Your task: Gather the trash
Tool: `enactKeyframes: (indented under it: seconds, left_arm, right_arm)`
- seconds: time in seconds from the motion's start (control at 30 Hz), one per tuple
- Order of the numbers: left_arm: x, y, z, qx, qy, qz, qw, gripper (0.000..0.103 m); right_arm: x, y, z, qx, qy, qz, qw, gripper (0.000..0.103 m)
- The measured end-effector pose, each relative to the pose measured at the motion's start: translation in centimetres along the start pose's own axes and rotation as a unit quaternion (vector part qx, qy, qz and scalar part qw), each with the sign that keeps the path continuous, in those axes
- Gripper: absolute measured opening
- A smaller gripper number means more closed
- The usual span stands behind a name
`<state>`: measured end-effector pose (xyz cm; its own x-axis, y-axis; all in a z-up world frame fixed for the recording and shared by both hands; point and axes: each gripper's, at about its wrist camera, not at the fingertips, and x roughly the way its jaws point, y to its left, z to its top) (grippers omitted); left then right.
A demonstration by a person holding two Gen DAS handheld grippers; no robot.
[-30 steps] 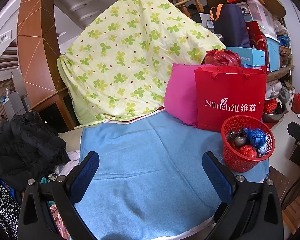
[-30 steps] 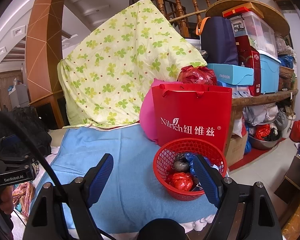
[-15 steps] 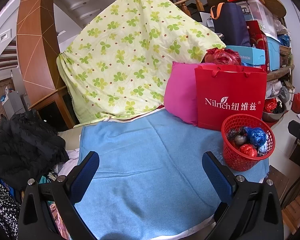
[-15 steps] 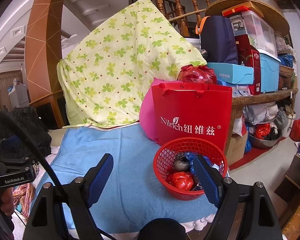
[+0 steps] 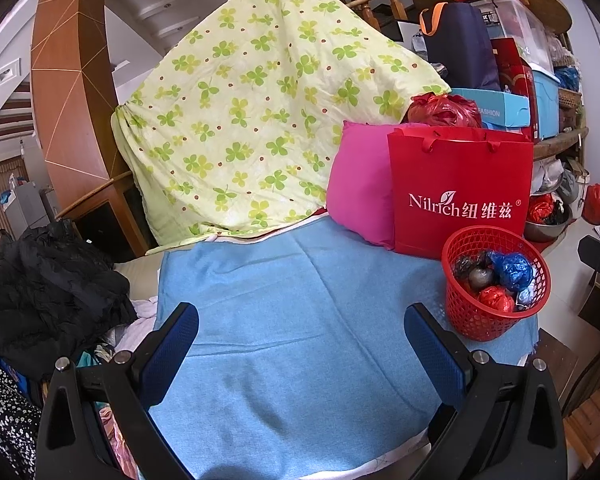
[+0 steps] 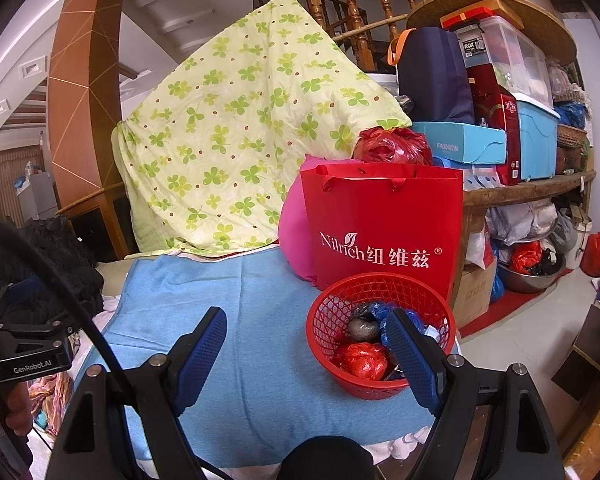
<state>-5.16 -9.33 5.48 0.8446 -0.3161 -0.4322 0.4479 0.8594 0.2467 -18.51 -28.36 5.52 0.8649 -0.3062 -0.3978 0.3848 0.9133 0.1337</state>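
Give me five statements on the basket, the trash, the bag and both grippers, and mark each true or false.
1. The red basket holds several wadded plastic bags, among them a red wad and a blue wad. True.
2. The right gripper is clamped on the red wad. False: its jaws stand open and hold nothing.
3. The red paper bag stands behind the basket. True.
4. The basket sits on bare floor. False: it rests on the blue cloth.
5. The left gripper is open over the blue cloth. True.
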Motion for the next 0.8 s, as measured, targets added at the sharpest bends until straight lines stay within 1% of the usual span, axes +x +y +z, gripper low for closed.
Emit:
enactKeyframes:
  seconds: [0.2,0.43,0.67,0.8]
  left_arm:
    - [0.3,-0.7,-0.1,0.008,0.001,-0.006,0.9999,0.102]
    - [1.0,-1.4,0.7,0.014,0.007,-0.011,0.9998,0.102]
    - [2.2,-4.1,1.9,0.033,0.009,-0.028,0.9990,0.102]
    - [3.9,-5.9,2.6,0.040,0.017,-0.042,0.9981,0.102]
  right_arm:
    - [-0.1,0.1,0.0,0.001,0.000,-0.002,1.000,0.084]
    - [0.1,-1.4,0.2,0.008,0.001,-0.006,1.000,0.084]
    - [0.9,-2.6,-0.1,0.006,0.008,-0.017,1.000,0.084]
    - [1.5,-4.5,-0.2,0.022,0.011,-0.028,0.999,0.084]
